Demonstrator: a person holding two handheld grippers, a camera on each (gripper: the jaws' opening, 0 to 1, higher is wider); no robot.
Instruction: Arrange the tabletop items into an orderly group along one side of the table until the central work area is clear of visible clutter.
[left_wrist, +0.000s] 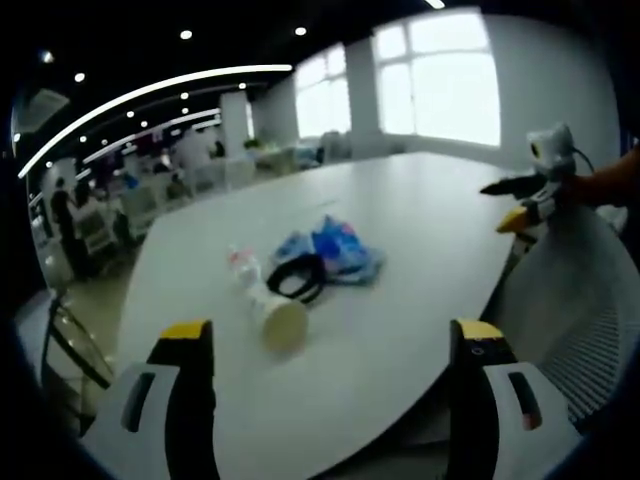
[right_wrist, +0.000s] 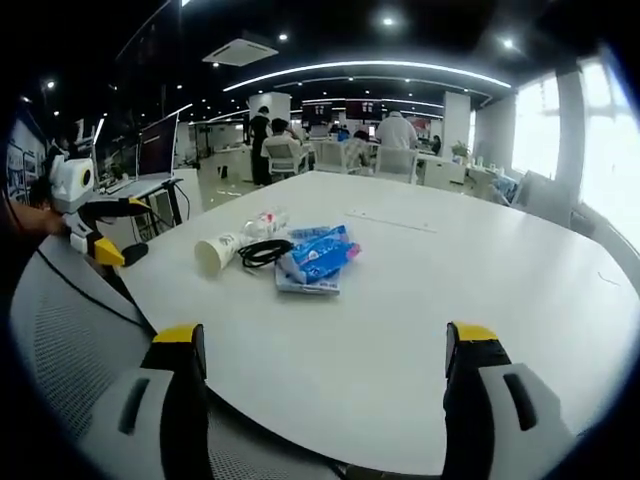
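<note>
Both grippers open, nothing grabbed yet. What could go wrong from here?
1. The paper cup lies on its side near the table's edge; a nudge may roll it off.
2. The black cable loops against the cup and blue packet; pulling one may drag the others.
3. Left gripper and right gripper flank one small cluster, so they could collide.

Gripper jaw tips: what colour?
Yellow caps on black jaws, on the left gripper and right gripper; clearest in the right gripper view.
</note>
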